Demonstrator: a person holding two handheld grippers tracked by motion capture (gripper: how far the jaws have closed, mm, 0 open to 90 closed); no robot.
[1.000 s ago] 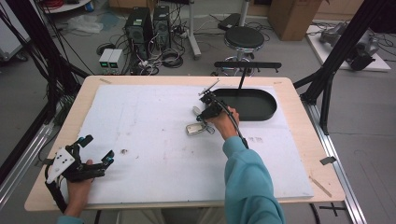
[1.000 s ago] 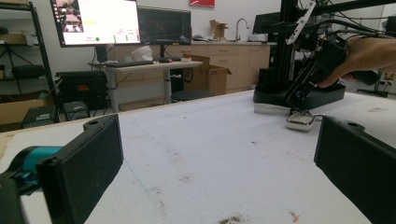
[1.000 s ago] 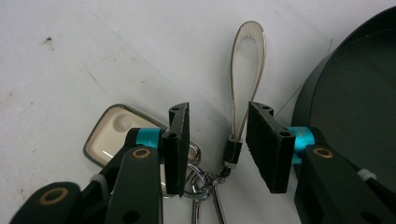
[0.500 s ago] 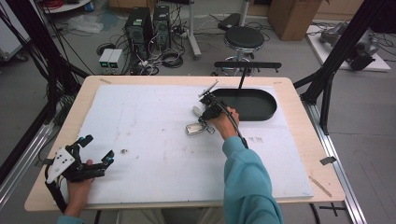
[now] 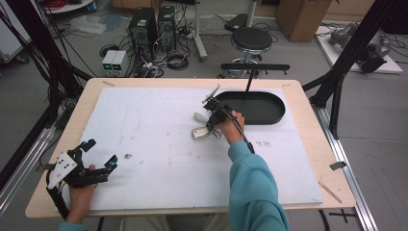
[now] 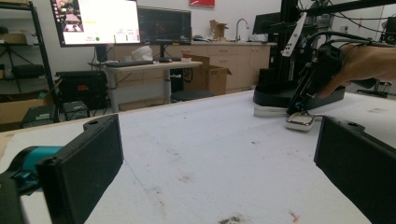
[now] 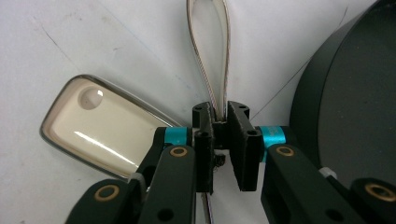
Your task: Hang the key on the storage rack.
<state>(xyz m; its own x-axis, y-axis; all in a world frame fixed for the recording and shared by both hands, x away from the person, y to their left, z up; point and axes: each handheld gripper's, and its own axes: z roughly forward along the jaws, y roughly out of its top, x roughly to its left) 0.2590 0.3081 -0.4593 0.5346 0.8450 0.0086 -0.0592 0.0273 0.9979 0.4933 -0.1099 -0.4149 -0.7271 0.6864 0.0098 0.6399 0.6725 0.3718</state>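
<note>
A slim metal-rimmed spoon (image 7: 208, 42) lies on the white table mat, its bowl pointing away from my right gripper (image 7: 220, 119). The jaws have just been closing and now pinch the spoon's thin handle. Beside it sits a small oblong dish (image 7: 93, 128) with a cream inside and a shiny rim. From above, the right gripper (image 5: 211, 120) points down at the spoon (image 5: 199, 116), with the dish (image 5: 201, 133) just in front of it. My left gripper (image 5: 98, 154) rests near the front left edge, its jaws wide apart and nothing between them (image 6: 217, 163).
A black oval tray (image 5: 255, 107) stands right behind the right hand, close to the spoon; its wall (image 7: 355, 102) is at the right of the right gripper view. The white mat (image 5: 159, 159) stretches between the two hands. Stands, computers and a stool lie beyond the table's far edge.
</note>
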